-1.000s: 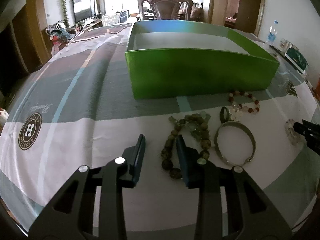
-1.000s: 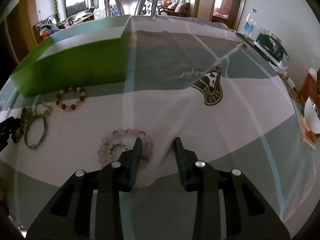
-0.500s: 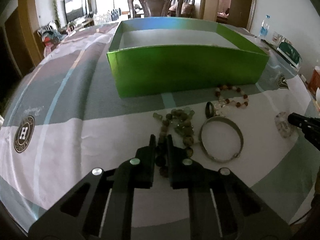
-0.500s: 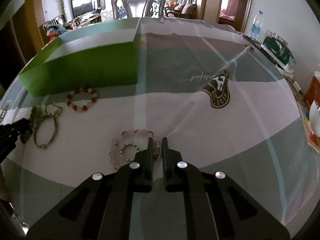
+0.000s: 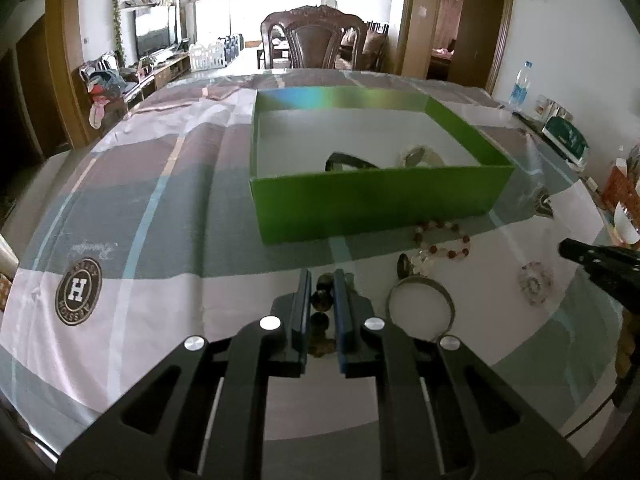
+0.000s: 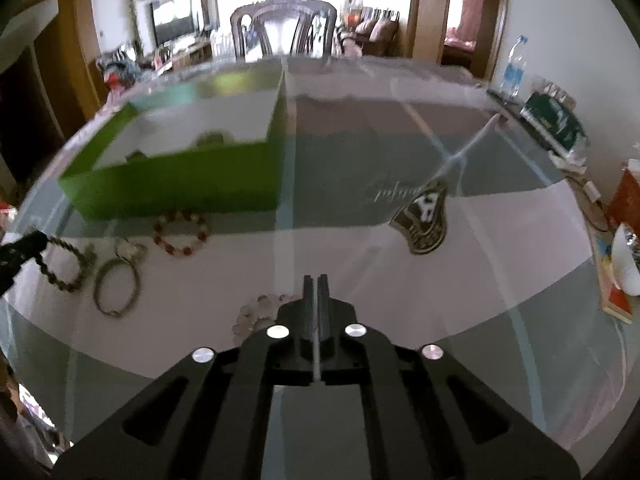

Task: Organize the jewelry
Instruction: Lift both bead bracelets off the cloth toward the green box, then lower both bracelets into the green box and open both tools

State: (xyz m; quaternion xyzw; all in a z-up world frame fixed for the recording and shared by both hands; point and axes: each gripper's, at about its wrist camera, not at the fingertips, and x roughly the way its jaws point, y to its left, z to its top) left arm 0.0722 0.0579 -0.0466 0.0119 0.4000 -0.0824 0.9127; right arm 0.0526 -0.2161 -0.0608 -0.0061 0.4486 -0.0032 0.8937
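Both grippers clamp bracelets, ready for the box.

The left gripper [image 5: 322,292], fingers shut on the dark bead strand [image 5: 322,300], and the right gripper [image 6: 316,292], pinching the pale pink bracelet [image 6: 256,312], must next carry them to the green box [image 5: 376,204] mid-surface.

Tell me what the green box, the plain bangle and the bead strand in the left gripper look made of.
Green box: likely cardboard, thin flat walls, white inside, a glossy rainbow sheen on the far wall. Plain bangle: probably metal, a thin dull grey-bronze hoop. Bead strand: dark round beads with some shine, wood or stone, unclear.
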